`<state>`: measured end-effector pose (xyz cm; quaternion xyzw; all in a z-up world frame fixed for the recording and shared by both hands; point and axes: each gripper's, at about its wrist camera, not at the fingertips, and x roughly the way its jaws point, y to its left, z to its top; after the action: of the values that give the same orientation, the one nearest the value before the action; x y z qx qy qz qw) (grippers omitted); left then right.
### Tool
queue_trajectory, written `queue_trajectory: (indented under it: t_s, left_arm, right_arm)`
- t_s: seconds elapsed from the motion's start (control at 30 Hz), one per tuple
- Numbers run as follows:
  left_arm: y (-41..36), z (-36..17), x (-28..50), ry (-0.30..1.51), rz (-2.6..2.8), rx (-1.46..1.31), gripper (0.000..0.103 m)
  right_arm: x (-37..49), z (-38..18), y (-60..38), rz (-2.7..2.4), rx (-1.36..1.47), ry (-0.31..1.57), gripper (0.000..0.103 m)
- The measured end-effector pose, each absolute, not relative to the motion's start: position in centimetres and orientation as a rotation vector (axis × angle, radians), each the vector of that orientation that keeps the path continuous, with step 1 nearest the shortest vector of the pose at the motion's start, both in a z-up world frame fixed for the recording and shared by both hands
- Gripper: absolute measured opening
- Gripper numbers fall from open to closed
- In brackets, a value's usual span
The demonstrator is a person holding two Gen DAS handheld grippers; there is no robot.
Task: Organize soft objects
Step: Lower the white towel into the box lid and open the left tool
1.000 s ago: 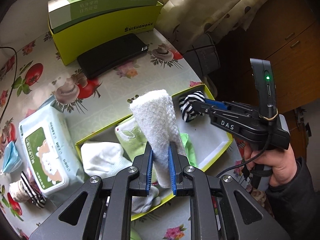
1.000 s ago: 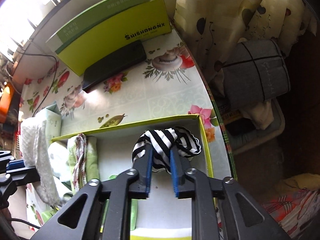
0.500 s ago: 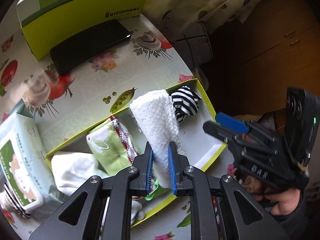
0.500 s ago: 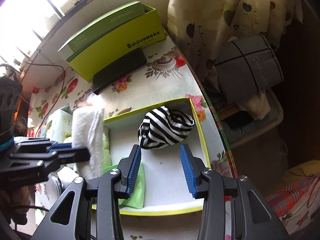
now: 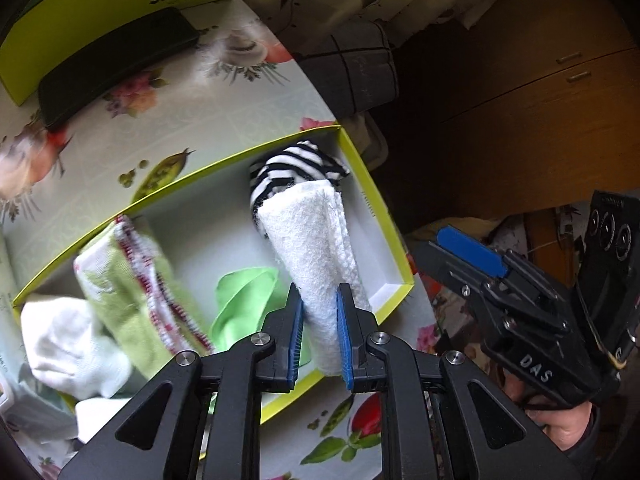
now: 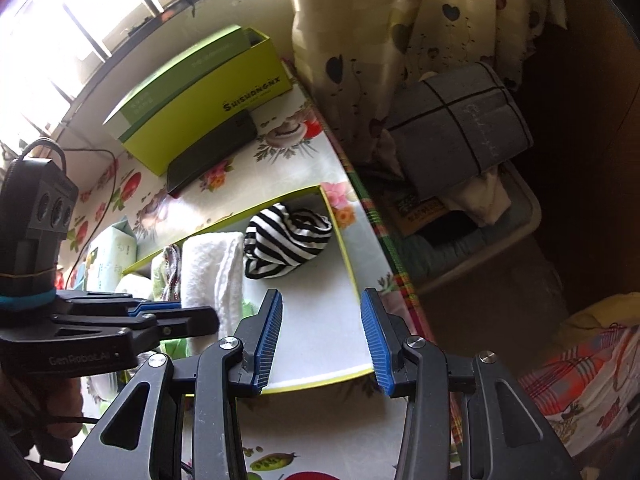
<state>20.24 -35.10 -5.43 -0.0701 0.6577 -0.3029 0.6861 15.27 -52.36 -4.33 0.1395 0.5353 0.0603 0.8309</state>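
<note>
- Left wrist view: the left gripper (image 5: 318,334) stays clenched on the white towel (image 5: 316,248), which has travelled along the yellow-rimmed tray (image 5: 394,236) to its far right corner, its tip now against the striped sock (image 5: 292,172). Judged, only lowering and letting go remain.
- Right wrist view: the right gripper (image 6: 322,336) has drawn back over the tray's near edge, fingers spread and empty; the striped sock (image 6: 286,240) lies released in that corner.
</note>
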Motion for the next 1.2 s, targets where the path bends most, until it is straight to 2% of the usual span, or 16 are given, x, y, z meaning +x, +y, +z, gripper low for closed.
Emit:
queue_trajectory:
  t_s: [0.2,0.53,0.77,0.83,0.87,0.9,1.2]
  left_arm:
    - [-36.1,-6.7,20.2,1.522,-0.696,-0.178,0.030]
    - [-31.2,-3.8,20.7,1.443,-0.583,-0.199,0.030]
    - [-28.8,-3.3,20.2,1.425,-0.541,-0.216,0.030]
    - [-28.5,-3.4,20.0,1.429,-0.542,-0.215,0.030]
    - [-28.4,-3.5,19.9,1.432,-0.543,-0.212,0.030]
    - [-28.2,-3.5,19.8,1.435,-0.544,-0.211,0.030]
    - [-27.3,-3.3,18.9,1.435,-0.546,-0.198,0.030]
  right_arm:
    - [14.5,-4.4,-53.0,0.130,0.311,1.142,0.040]
    - [16.2,-6.8,-48.6,0.245,0.305,1.219,0.040]
    - [17.1,-9.0,-45.8,0.205,0.199,1.317,0.042]
    - [17.1,-9.2,-45.9,0.189,0.178,1.314,0.035]
    - [17.1,-9.0,-46.1,0.182,0.164,1.307,0.021]
    - [17.0,-8.7,-46.2,0.175,0.147,1.298,0.019]
    - [17.2,-8.7,-46.3,0.151,0.006,1.322,0.020]
